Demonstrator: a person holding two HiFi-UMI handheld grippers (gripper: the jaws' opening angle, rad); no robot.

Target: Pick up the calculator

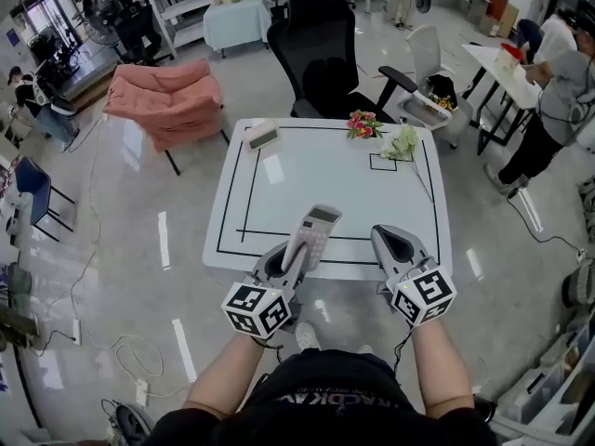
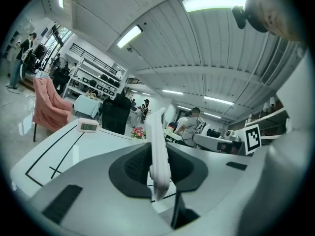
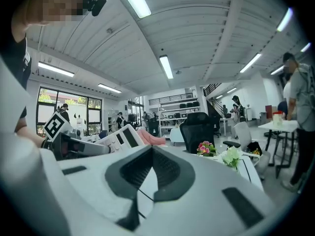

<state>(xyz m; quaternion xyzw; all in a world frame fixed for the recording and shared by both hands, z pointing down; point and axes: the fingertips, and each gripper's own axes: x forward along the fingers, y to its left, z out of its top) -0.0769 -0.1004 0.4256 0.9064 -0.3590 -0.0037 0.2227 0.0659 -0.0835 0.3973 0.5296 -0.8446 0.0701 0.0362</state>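
The left hand-held gripper grasps the calculator edge-on above the desk's near edge, its long axis pointing toward the far edge. The right hand-held gripper, clenched and empty, hovers near its right.

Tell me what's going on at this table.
A person stands at the near edge of the white table with a gripper in each hand. The left gripper is clamped on the calculator, which sits edge-on between its jaws and appears lifted off the tabletop. The right gripper is beside it, jaws shut with nothing in them. At the far side of the table lie a small display unit and some flowers, untouched.
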